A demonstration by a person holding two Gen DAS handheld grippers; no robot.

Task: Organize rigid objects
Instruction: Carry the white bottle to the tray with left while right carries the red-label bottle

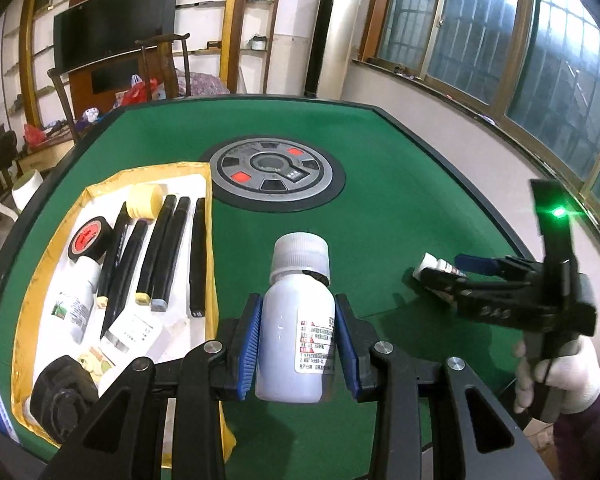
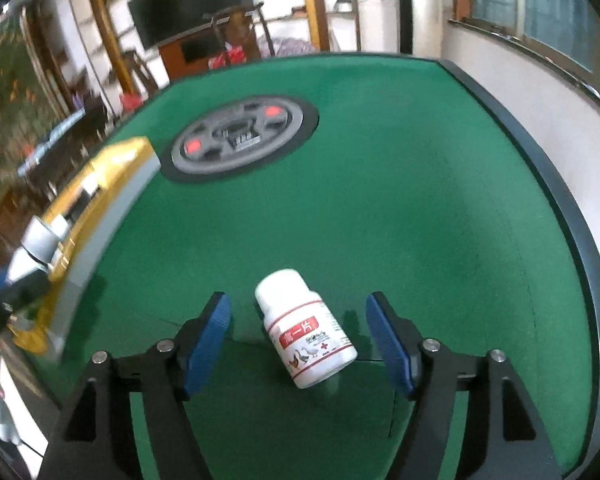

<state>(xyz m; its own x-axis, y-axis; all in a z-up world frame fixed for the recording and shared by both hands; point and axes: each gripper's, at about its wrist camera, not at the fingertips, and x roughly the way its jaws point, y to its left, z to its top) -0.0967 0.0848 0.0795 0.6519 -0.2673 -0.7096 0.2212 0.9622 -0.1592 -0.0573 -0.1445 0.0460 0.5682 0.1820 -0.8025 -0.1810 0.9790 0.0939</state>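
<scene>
Matt green felt covers the tabletop (image 2: 420, 200). Both bottles look like smooth plastic: one (image 1: 296, 344) milky and glossy, the other (image 2: 308, 340) white with a paper label.

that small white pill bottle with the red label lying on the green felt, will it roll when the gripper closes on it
Probably: the small white pill bottle with the red label lies on its round side, so a one-sided nudge could roll it. The green felt may damp that. The right gripper is open around it, so closing evenly should trap it.
</scene>
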